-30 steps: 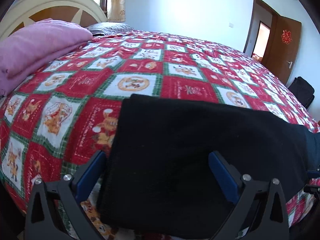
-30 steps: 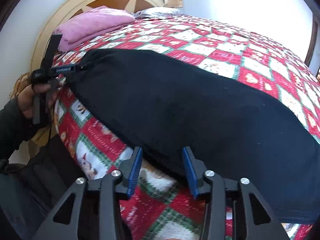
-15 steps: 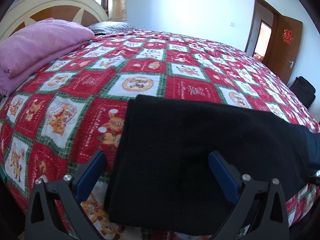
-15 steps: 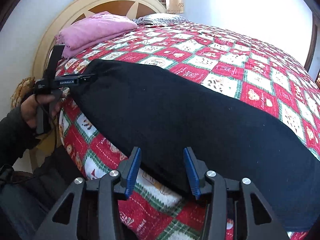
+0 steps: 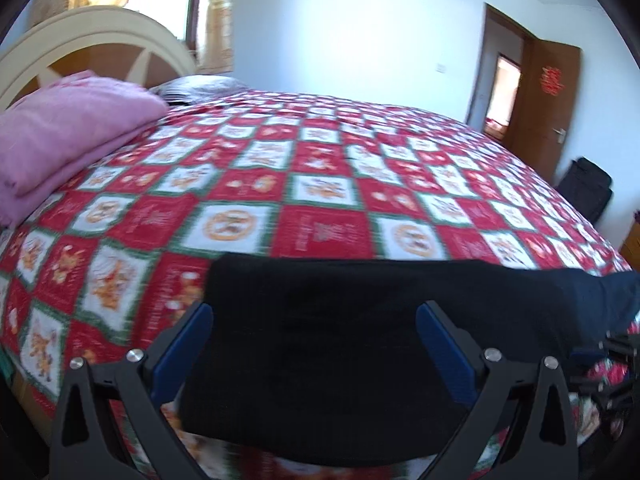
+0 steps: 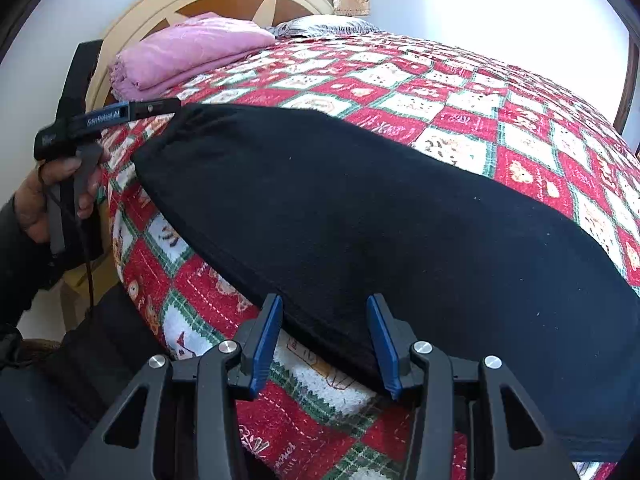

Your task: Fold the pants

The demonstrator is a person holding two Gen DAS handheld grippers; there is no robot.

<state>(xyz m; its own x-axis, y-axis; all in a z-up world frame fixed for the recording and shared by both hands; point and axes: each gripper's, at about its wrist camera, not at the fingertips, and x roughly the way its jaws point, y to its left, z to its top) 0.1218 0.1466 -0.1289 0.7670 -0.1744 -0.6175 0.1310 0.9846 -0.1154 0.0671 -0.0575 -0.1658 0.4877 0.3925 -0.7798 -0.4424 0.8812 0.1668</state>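
Both jaws stand spread, gripping nothing. The left gripper (image 5: 314, 318) hovers over one end of the pants (image 6: 380, 216); the right gripper (image 6: 326, 334) straddles their near hem. The pants lie flat, a long black knit strip along the near edge of the checked red quilt (image 6: 460, 92). The fold seems not yet begun; next, each gripper must pinch an edge.

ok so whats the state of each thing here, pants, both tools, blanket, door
pants: laid flat along the bed edge, not gripped
left tool: open, over one end of the pants
right tool: open, at the pants' near edge
pink blanket: folded, by the headboard
door: open
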